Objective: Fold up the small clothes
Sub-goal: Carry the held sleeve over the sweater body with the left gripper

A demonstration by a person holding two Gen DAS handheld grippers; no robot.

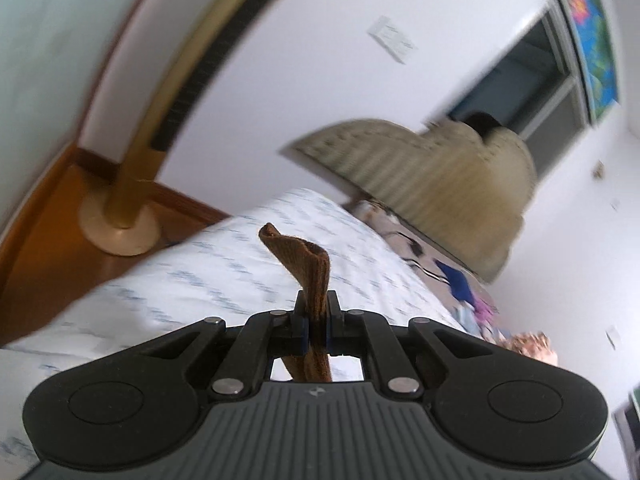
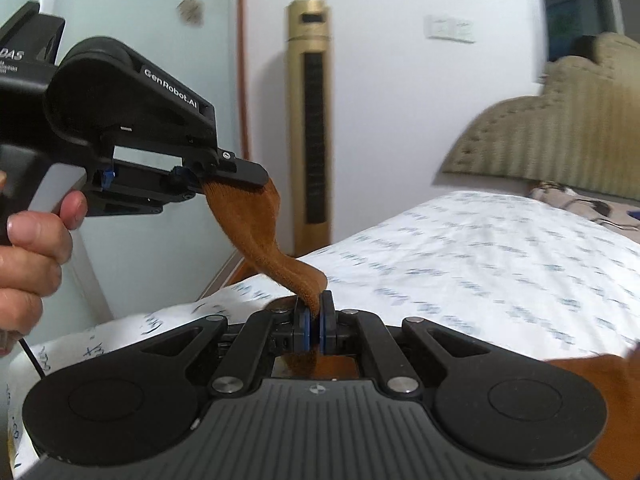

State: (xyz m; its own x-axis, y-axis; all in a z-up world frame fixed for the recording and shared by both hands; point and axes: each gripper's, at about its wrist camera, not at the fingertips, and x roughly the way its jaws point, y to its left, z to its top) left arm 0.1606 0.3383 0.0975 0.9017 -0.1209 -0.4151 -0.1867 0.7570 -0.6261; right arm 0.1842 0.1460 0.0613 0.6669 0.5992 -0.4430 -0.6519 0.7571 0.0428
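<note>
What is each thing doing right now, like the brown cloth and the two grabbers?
brown cloth: lifted off the bed, hanging twisted between both grippers.
left gripper: shut on one end of the cloth.
right gripper: shut on the other end.
bed sheet: spread over the bed.
tower fan: standing upright by the wall.
</note>
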